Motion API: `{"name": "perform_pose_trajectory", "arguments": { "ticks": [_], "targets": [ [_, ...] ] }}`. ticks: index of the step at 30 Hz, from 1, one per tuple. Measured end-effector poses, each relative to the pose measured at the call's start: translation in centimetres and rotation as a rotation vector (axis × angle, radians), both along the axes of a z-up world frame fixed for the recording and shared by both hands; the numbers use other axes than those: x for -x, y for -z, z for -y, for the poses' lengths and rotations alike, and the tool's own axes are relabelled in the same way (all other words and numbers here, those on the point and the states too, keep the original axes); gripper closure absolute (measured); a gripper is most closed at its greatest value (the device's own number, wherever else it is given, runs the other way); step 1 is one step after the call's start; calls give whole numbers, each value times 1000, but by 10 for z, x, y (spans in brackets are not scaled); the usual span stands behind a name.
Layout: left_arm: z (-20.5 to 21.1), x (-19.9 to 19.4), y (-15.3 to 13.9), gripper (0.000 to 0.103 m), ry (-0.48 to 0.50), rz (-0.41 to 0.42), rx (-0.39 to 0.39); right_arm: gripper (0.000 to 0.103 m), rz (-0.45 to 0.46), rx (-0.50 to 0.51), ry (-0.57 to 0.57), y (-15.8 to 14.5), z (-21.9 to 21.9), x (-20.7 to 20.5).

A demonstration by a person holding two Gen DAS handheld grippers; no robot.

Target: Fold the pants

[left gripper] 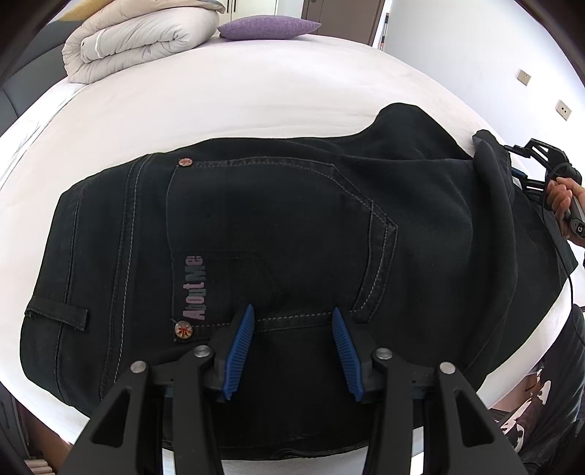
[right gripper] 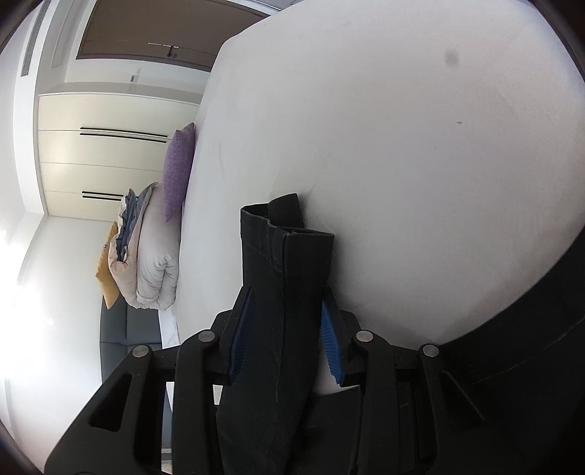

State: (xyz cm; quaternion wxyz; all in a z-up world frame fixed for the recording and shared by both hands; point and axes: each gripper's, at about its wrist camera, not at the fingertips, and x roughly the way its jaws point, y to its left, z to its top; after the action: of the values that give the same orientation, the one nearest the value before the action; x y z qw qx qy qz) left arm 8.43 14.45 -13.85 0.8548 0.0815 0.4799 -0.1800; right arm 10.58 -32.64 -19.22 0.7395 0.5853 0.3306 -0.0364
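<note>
Already the black pants [left gripper: 278, 234] lie doubled on the white bed [left gripper: 219, 109]. Left gripper [left gripper: 292, 347] hovers parted, empty, at the pocket seam; right gripper [right gripper: 287, 329] pinches the leg hems [right gripper: 285, 241] — final folds remain. Duvet [left gripper: 135, 40] and purple pillow [left gripper: 267, 27] at twelve o'clock — nothing obstructs.

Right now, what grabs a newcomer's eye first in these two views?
The black pants, spread across the white bed, back pocket up, fill the left wrist view. The right gripper has the stacked leg hems clamped between its blue pads. The left gripper hangs open over the pocket.
</note>
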Motion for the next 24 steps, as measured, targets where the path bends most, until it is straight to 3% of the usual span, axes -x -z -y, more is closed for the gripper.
{"name": "perform_pose_trajectory", "arguments": {
  "ticks": [4, 6, 9, 14, 18, 21, 24],
  "targets": [
    [-1, 1, 0, 56, 1, 1, 4, 97, -7, 35, -9, 4, 0, -9],
    [-2, 2, 0, 56, 1, 2, 5, 100, -7, 52, -1, 5, 1, -7],
    [-3, 1, 0, 56, 2, 2, 3, 101, 3, 111, 5, -9, 3, 7],
    [-2, 1, 0, 56, 1, 0, 2, 101, 83, 218, 26, -67, 2, 37],
    [-2, 1, 0, 56, 4, -2, 5, 101, 115, 233, 63, -94, 4, 87],
    [-2, 0, 0, 56, 7, -4, 6, 101, 87, 246, 107, -97, 8, 137],
    [-2, -1, 1, 56, 12, -8, 3, 101, -7, 218, 166, -71, 10, 199]
  ]
}}
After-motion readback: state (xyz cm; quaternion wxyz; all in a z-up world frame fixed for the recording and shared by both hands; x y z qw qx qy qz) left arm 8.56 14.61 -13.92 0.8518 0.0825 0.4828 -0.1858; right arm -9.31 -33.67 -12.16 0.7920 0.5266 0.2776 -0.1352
